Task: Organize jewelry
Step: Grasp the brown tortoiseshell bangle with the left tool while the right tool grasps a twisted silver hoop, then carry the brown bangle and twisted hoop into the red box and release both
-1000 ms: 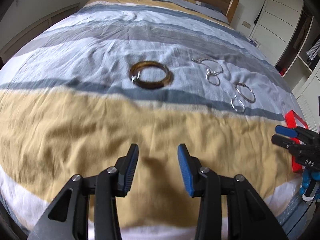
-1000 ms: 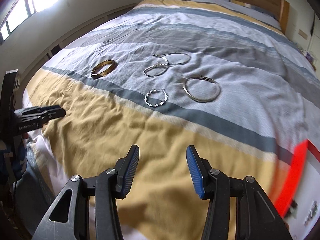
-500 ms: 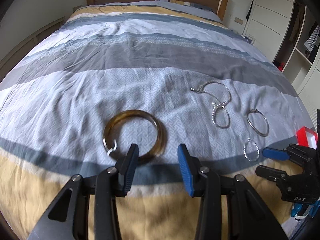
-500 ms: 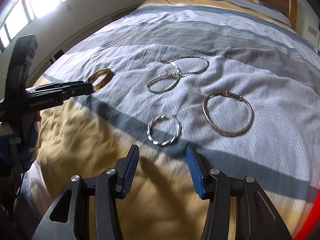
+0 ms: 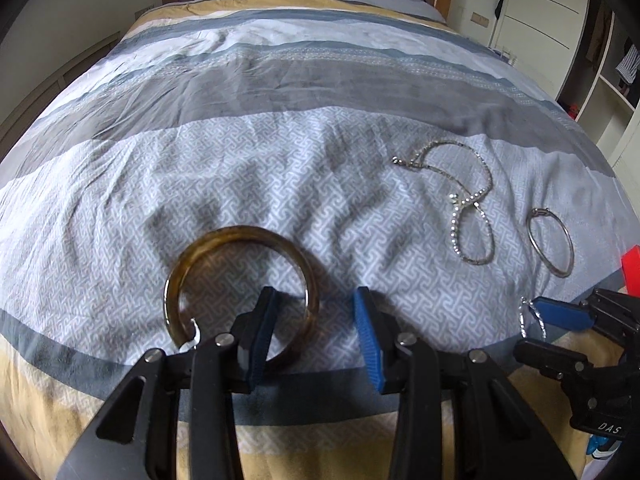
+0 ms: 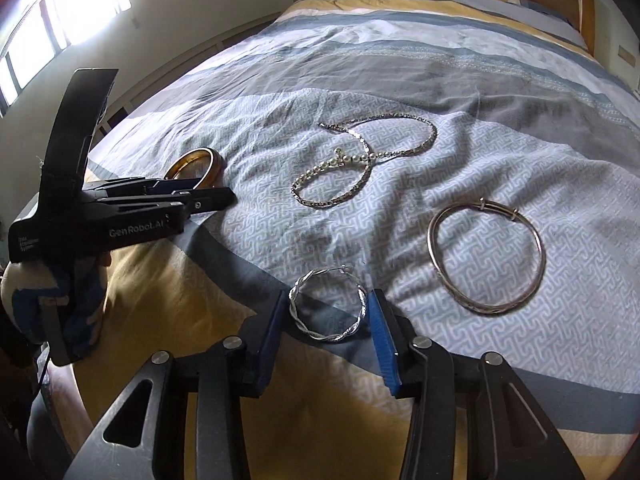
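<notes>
A brown tortoiseshell bangle [image 5: 224,236] lies on the striped bedspread [image 5: 280,160]. My left gripper [image 5: 316,308] straddles its right rim, one finger inside the ring and one outside. Its jaws are closing, and a gap still shows on both sides of the rim. In the right wrist view a twisted silver bangle [image 6: 324,336] lies between the fingers of my right gripper [image 6: 328,308]. Those jaws are also closing, with the pads just beside the ring. The left gripper [image 6: 208,196] also appears there, in front of the brown bangle [image 6: 212,164].
A plain silver bangle [image 6: 492,309] lies right of the twisted one. Behind them a pearl bracelet [image 6: 320,170] overlaps a thin chain [image 6: 424,146]. A red box [image 5: 632,268] sits at the bed's right edge. The wooden headboard and cupboards are far back.
Both grippers came forward and down over the bed to the jewelry. The left one reached the brown bangle, the right one the twisted silver bangle, and both pairs of jaws narrowed.
</notes>
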Tool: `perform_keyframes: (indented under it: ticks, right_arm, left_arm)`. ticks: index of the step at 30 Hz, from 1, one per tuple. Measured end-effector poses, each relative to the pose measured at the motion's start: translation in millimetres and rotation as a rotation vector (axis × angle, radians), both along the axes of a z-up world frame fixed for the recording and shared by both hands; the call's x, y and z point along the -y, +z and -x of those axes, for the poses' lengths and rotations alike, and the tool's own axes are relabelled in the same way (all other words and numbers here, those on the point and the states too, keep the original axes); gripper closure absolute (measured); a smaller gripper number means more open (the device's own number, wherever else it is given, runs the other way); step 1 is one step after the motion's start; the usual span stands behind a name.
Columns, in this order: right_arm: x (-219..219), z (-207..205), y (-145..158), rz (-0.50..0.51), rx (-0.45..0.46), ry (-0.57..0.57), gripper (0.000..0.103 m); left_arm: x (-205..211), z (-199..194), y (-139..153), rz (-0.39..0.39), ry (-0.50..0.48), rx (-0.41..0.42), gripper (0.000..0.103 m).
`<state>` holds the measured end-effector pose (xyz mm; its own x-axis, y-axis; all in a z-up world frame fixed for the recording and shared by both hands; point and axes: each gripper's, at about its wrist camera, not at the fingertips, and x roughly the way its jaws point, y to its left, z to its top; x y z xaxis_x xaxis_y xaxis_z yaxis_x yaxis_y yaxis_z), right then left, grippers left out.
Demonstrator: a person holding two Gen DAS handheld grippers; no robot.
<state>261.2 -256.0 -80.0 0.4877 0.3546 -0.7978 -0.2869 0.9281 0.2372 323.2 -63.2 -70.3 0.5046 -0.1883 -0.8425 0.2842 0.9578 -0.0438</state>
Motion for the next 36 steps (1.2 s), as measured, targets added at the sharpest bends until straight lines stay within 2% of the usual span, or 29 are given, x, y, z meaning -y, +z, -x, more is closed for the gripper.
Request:
perform_keyframes:
  ticks: [1, 3, 9, 18, 28, 36]
  right_arm:
    - [-1, 1, 1, 0.001, 0.004, 0.000, 0.063]
    - [-3, 5, 4, -0.005, 0.012, 0.000, 0.064]
    - [-3, 32, 20, -0.030, 0.026, 0.002, 0.064]
    - [17, 99, 55, -0.034, 0.055, -0.040, 0.064]
    - [61, 181, 100, -0.012, 0.124, -0.148, 0.064]
    - [113, 243, 119, 0.010, 0.167, -0.259, 0.064]
  left_arm:
    - [0, 1, 1, 0.007, 0.000, -0.003, 0.084]
    - [-1, 4, 4, 0.028, 0.006, -0.011, 0.094]
    - [-11, 30, 15, 0.146, 0.041, -0.031, 0.095]
    - [-8, 103, 47, 0.324, 0.031, -0.057, 0.095]
    - [16, 172, 99, 0.385, -0.050, -0.005, 0.095]
    - [74, 216, 136, 0.379, -0.198, 0.029, 0.095]
